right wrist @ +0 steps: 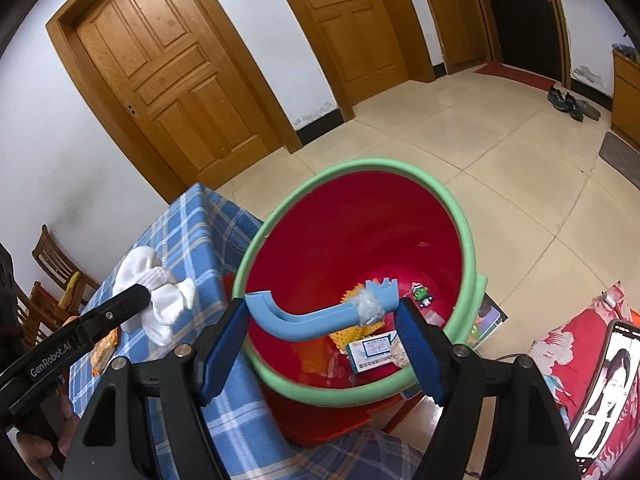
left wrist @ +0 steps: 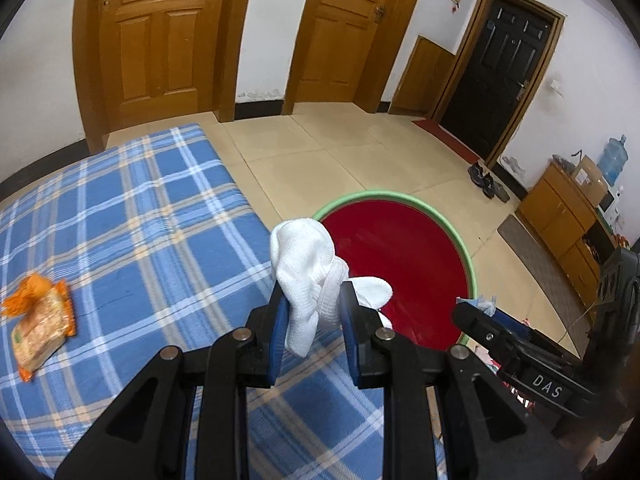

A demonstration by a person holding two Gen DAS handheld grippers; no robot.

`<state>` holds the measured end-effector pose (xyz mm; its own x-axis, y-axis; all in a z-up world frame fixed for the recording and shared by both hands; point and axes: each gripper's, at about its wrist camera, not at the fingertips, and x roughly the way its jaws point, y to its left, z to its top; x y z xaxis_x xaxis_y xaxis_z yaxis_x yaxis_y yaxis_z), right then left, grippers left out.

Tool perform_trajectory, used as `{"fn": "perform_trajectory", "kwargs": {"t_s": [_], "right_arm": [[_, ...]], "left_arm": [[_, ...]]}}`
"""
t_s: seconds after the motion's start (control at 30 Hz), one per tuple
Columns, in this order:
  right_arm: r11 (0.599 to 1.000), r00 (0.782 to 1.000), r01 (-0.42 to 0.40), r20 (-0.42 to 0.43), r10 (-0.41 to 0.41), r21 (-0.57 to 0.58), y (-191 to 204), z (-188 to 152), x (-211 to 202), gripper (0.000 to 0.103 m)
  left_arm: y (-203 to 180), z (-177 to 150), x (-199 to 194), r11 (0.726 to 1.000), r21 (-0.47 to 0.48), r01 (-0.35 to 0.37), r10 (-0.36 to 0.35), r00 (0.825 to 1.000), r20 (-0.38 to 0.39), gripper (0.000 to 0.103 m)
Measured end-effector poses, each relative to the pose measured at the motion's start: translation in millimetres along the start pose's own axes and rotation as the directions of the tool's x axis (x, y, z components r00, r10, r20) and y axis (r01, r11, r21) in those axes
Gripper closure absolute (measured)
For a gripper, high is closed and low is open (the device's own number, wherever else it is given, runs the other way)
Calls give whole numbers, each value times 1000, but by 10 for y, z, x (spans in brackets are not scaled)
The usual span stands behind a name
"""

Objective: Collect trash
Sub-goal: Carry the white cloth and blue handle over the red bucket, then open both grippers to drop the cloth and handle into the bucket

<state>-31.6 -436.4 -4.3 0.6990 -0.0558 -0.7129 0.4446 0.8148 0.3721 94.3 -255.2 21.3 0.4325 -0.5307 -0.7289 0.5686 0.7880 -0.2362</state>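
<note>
Two loads up: my left tool (left wrist: 314, 312) grips the white sock (left wrist: 306, 276) over the bed's edge, bucket (right wrist: 460, 216) just to its right, while my right tool (right wrist: 320, 332), spread wide, has the blue plastic hook (right wrist: 312, 322) lying crosswise above the bucket's mouth.

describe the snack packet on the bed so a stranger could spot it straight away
Start at the blue plaid bed left of the red bucket. Near the bed's left edge, apart from the left gripper and its white cloth, lies the snack packet. It is orange, crinkled and flat, the only orange thing on that sheet.
</note>
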Motion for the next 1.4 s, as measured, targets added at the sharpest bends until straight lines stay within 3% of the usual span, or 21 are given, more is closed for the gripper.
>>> {"fn": "perform_trajectory", "kwargs": {"t_s": [0.37, 0.47, 0.53, 0.67, 1.0, 1.4], "right_arm": [[997, 1000, 7, -22, -5, 77, -230, 22, 123, 25], [995, 1000, 4, -18, -2, 97, -273, 31, 117, 19], [994, 1000, -3, -14, 4, 107, -298, 34, 109, 19], [993, 1000, -5, -8, 6, 119, -325, 43, 97, 19], [993, 1000, -13, 4, 13, 121, -306, 55, 52, 18], [995, 999, -36, 27, 34, 91, -128, 38, -108, 18]], "left_arm": [[-152, 39, 328, 999, 40, 12, -10, 999, -46, 78], [-178, 67, 386, 999, 44, 10, -8, 999, -51, 76], [-183, 80, 411, 999, 43, 11, -8, 998, -54, 69], [-204, 82, 418, 999, 38, 14, -12, 998, -56, 65], [-151, 95, 327, 1000, 27, 7, -6, 999, -37, 62], [91, 25, -43, 999, -18, -27, 27, 999, 17, 62]]}}
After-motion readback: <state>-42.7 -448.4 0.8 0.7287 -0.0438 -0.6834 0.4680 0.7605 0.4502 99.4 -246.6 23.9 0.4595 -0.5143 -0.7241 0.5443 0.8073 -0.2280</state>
